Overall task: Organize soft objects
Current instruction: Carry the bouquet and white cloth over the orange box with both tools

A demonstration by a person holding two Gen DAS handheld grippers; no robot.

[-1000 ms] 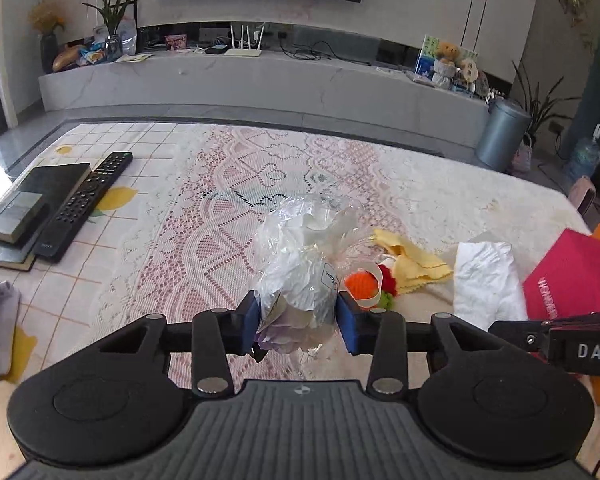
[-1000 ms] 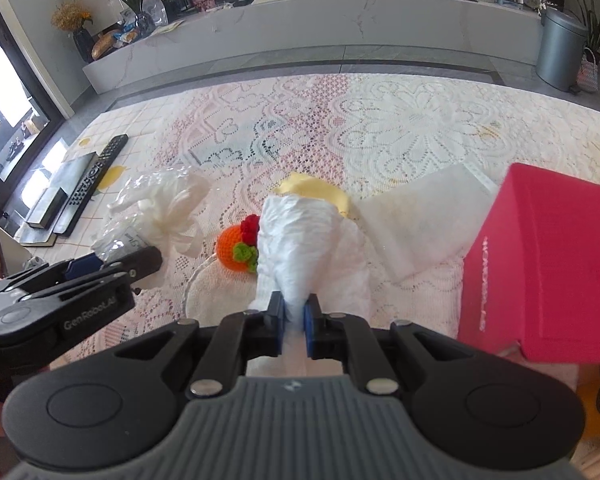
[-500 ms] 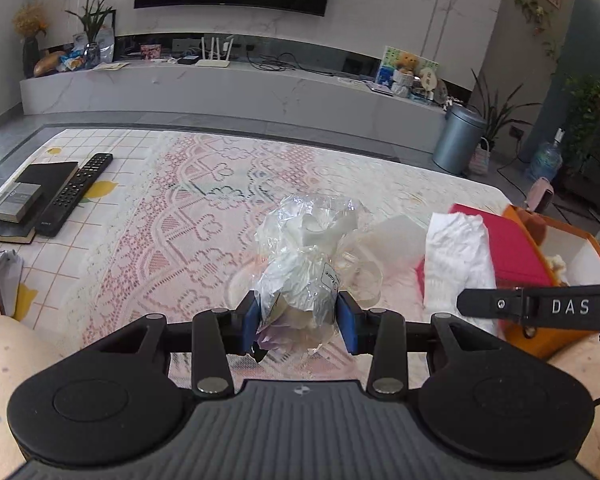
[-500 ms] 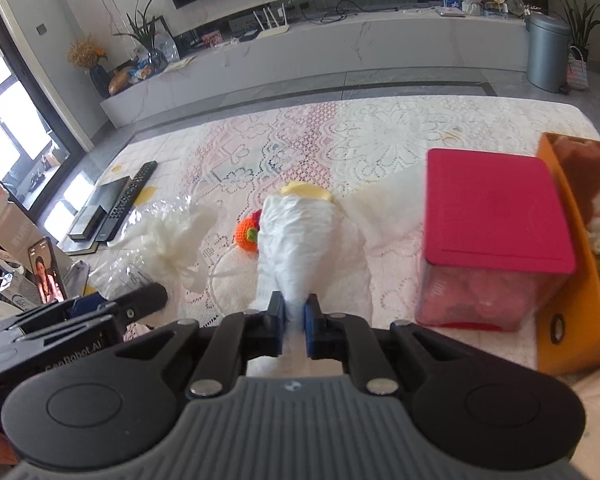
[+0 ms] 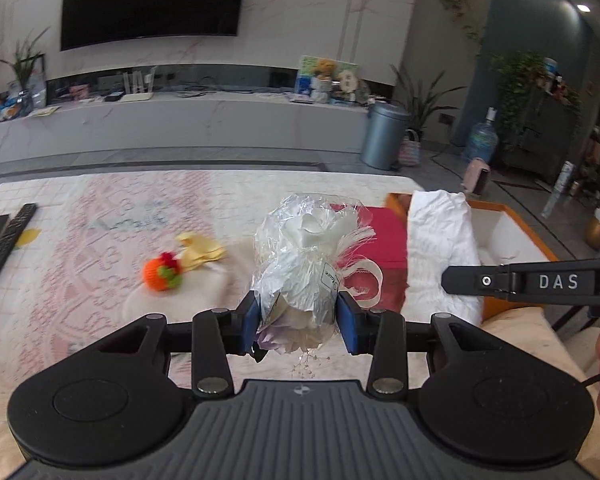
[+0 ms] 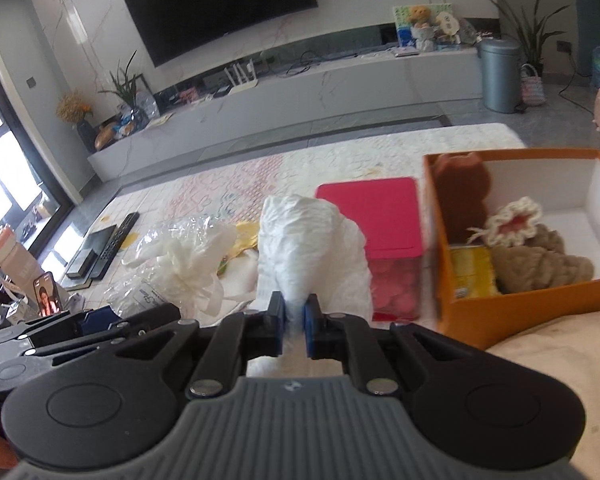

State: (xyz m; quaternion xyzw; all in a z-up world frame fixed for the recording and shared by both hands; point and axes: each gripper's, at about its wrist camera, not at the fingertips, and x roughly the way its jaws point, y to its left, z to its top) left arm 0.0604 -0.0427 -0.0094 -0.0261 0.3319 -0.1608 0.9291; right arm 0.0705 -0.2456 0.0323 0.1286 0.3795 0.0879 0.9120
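My left gripper (image 5: 298,322) is shut on a clear plastic-wrapped white bundle (image 5: 306,264) and holds it above the table. My right gripper (image 6: 294,330) is shut on a crumpled white cloth (image 6: 312,244), lifted off the table; the cloth also shows in the left wrist view (image 5: 440,236). An orange box (image 6: 500,300) at the right holds a brown teddy bear (image 6: 464,196), a beige plush (image 6: 540,256) and a yellow item (image 6: 472,276). An orange knitted toy (image 5: 162,274) and a yellow cloth (image 5: 200,250) lie on the lace tablecloth.
A pink-lidded clear box (image 6: 370,220) stands left of the orange box. A remote (image 5: 8,244) and dark book lie at the table's left. A phone (image 6: 46,294) and bottle stand at the near left. A TV console and bin are beyond the table.
Both grippers have risen and swung right with their loads. The orange box has come into view, and the knitted toy and yellow cloth now lie to the left.
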